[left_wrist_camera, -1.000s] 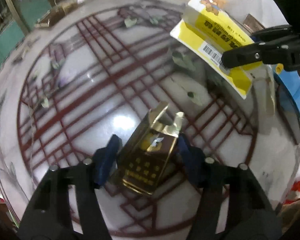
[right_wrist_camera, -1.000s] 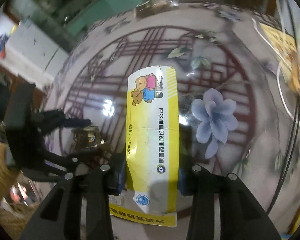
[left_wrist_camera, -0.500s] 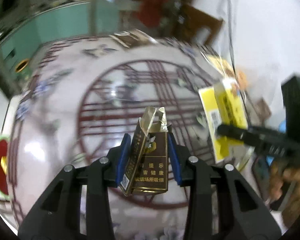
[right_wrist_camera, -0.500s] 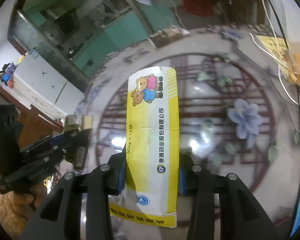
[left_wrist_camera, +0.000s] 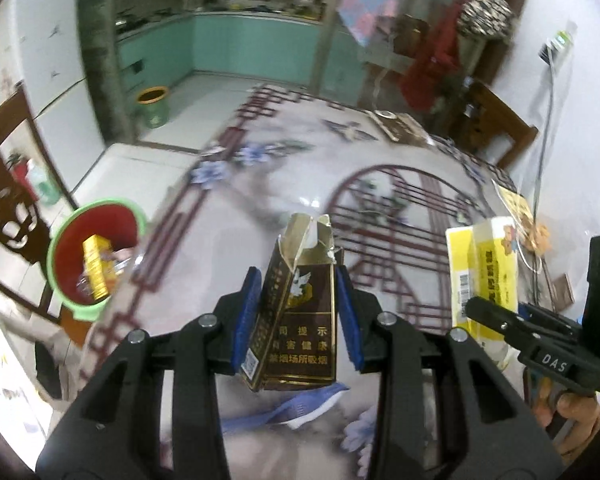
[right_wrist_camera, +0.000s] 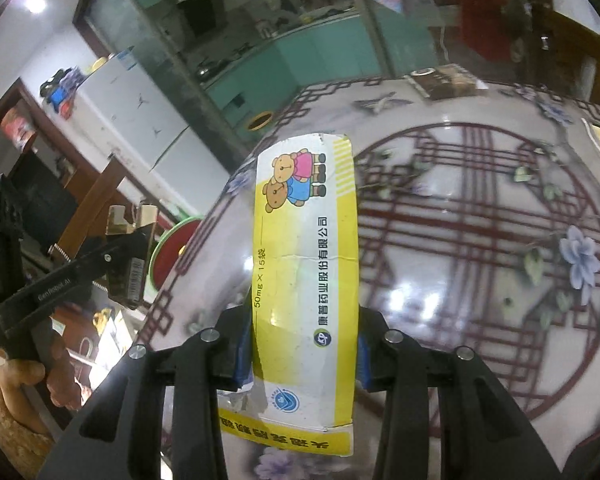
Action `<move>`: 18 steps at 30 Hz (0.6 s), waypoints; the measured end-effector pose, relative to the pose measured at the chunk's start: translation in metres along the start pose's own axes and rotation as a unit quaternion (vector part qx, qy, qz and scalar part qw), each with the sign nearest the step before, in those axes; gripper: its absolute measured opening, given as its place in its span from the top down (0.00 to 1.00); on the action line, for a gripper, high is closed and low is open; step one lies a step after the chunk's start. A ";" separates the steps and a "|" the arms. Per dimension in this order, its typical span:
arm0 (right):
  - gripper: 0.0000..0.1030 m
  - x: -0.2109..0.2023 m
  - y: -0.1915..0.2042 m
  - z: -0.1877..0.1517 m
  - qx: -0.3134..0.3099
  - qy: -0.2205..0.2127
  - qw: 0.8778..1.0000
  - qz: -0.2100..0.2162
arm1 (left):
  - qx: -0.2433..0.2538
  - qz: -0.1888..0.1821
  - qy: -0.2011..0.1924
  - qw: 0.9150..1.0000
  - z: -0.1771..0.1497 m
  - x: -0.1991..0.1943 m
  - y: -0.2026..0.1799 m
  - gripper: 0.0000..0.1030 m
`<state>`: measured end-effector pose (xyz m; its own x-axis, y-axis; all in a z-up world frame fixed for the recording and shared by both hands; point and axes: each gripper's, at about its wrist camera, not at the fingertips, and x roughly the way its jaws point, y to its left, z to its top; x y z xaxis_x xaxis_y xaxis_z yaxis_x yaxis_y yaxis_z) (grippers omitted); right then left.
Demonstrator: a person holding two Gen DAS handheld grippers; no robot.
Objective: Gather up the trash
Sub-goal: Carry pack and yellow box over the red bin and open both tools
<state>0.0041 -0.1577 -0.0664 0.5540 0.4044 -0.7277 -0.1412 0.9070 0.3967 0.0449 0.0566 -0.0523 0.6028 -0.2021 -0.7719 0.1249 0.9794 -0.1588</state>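
My left gripper is shut on an opened brown and gold cigarette pack, held above the patterned table. My right gripper is shut on a yellow and white medicine box with a bear picture, also held above the table. The medicine box also shows in the left wrist view, at the right. The cigarette pack also shows in the right wrist view, at the left. A red trash bin with a green rim stands off the table's left edge, with a yellow box inside.
A flat brown box lies at the table's far edge. A yellow paper and a white cable lie at the right edge. A wooden chair and a white fridge stand to the left. A green pot stands on the floor.
Both grippers have risen from the table with their boxes. The left gripper closed on the cigarette pack and swung left, bringing the bin into view.
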 end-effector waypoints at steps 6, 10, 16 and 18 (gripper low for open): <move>0.63 0.018 0.040 0.006 -0.024 0.002 1.000 0.007 | -0.022 0.024 -0.016 0.999 0.003 -0.018 0.046 0.65; 0.63 0.032 0.063 0.013 -0.031 -0.004 1.000 0.002 | -0.027 0.027 -0.026 0.999 0.010 -0.021 0.074 0.65; 0.63 0.056 0.092 0.021 -0.019 0.000 1.000 -0.015 | -0.028 0.021 -0.024 0.999 0.027 -0.013 0.120 0.65; 0.63 0.062 0.101 0.022 -0.015 -0.001 1.000 -0.019 | -0.027 0.016 -0.021 0.999 0.034 -0.008 0.136 0.65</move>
<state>0.0423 -0.0441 -0.0590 0.5617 0.3691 -0.7405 -0.1436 0.9249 0.3521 0.0837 0.1914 -0.0469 0.6391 -0.1702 -0.7501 0.0642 0.9836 -0.1685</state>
